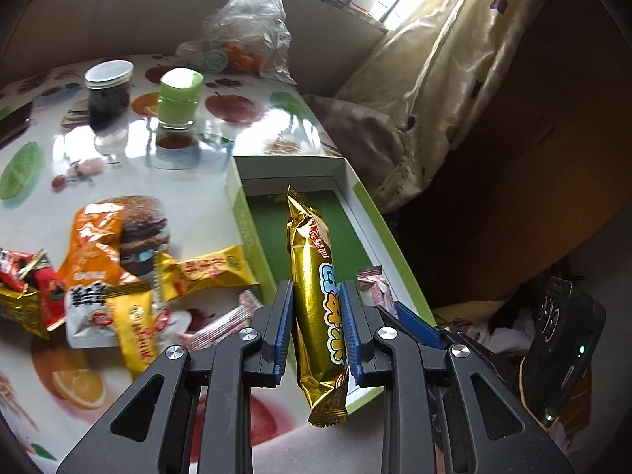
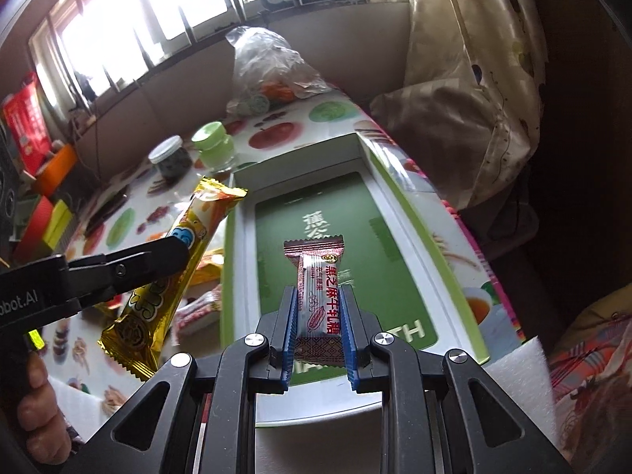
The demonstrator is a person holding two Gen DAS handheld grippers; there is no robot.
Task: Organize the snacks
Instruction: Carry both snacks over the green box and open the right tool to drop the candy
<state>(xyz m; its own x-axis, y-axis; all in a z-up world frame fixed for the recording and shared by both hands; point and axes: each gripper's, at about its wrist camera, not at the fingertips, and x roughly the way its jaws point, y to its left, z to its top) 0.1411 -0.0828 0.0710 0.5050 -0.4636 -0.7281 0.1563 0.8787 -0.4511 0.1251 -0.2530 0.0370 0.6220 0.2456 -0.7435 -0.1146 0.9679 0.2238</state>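
Gold snack bar (image 1: 316,300) clamped between left fingers (image 1: 283,316), above box (image 1: 357,193).

Right gripper (image 2: 319,316) clamps a nougat candy (image 2: 318,296) above the green box (image 2: 454,260).

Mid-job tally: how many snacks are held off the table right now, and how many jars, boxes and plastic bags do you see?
Held snacks: 2, gold bar, white candy
Jars: 2, white-lidded jar, green-lidded jar
Boxes: 1, green box
Plastic bags: 1, clear bag
Total: 6
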